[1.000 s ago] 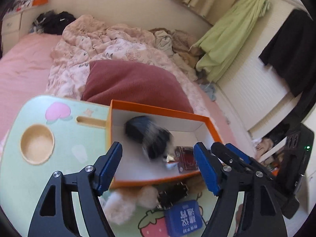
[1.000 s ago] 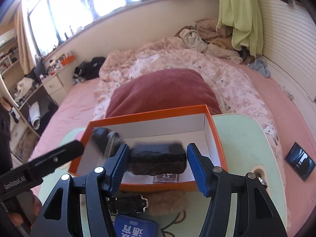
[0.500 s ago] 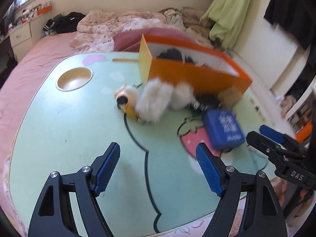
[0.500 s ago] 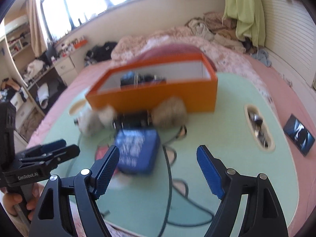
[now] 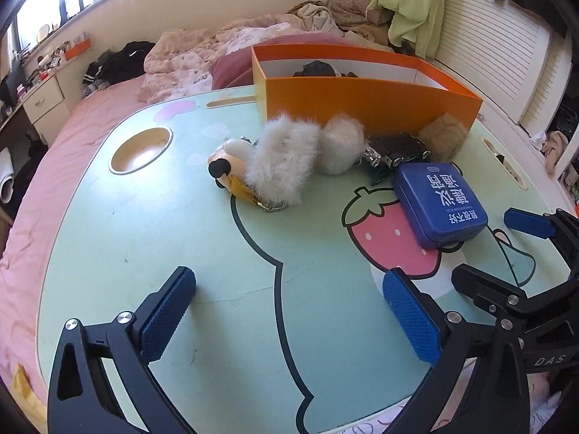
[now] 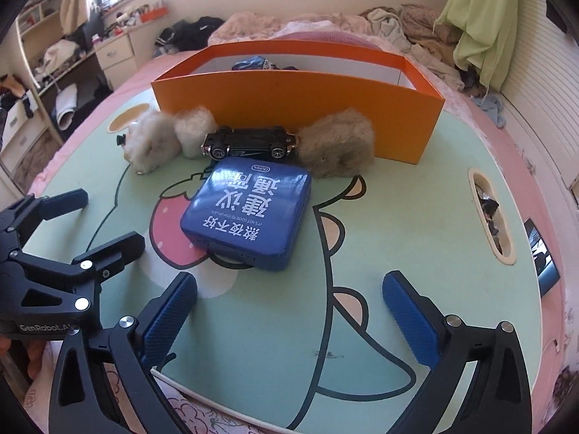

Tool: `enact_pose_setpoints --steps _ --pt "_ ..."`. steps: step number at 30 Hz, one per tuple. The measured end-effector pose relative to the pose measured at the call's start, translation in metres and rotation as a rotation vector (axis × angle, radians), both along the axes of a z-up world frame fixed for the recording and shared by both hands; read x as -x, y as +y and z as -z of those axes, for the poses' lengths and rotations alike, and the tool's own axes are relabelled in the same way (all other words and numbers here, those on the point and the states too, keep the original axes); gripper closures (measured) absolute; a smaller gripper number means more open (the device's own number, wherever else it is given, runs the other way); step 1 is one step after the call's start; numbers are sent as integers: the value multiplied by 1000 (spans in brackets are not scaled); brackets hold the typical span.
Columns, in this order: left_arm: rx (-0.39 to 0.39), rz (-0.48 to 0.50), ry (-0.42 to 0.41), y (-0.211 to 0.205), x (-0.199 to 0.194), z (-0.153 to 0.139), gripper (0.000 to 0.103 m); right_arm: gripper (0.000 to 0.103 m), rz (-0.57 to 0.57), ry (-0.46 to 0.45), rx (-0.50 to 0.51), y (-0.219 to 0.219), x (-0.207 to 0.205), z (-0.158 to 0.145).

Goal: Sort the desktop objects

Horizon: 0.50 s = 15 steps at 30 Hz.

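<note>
An orange box (image 5: 362,97) (image 6: 289,108) stands at the far side of the green table, with dark things (image 5: 318,68) inside. In front of it lie a white fluffy toy (image 5: 282,159) (image 6: 152,141), a pale puff (image 5: 340,144), a black toy car (image 5: 398,150) (image 6: 249,143), a brown puff (image 5: 443,137) (image 6: 336,144) and a blue tin (image 5: 439,202) (image 6: 249,213). My left gripper (image 5: 289,311) (image 6: 99,218) hovers over the table's near part, jaws opening, nothing between them. My right gripper (image 6: 289,311) (image 5: 499,249) is just short of the blue tin, jaws opening, also holding nothing.
The table has a round cup hole (image 5: 141,150) at the left and a slot (image 6: 490,213) with small items at the right. A phone (image 6: 542,256) lies on the pink bed beside the table. A red pillow (image 5: 231,68) and bedding lie behind the box.
Both grippers drew back and down from over the orange box to the table's near edge. The dark objects they carried now lie in the box. Both pairs of jaws stand wider.
</note>
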<state>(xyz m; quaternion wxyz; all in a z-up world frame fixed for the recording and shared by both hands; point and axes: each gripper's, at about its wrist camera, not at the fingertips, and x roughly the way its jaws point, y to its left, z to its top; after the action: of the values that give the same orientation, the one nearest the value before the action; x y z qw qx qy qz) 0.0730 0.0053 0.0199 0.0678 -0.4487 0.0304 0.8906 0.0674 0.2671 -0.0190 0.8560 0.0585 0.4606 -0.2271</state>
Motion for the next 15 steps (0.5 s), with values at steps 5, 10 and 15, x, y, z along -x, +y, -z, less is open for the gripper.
enact_pose_setpoints --steps 5,10,15 --pt "0 0 0 -1 1 -1 0 0 -3 0 1 -1 0 0" --pt "0 0 0 1 1 -3 0 0 -5 1 1 0 0 0" --pt "0 -1 0 1 2 -4 0 0 -7 -12 -10 -2 2 -1"
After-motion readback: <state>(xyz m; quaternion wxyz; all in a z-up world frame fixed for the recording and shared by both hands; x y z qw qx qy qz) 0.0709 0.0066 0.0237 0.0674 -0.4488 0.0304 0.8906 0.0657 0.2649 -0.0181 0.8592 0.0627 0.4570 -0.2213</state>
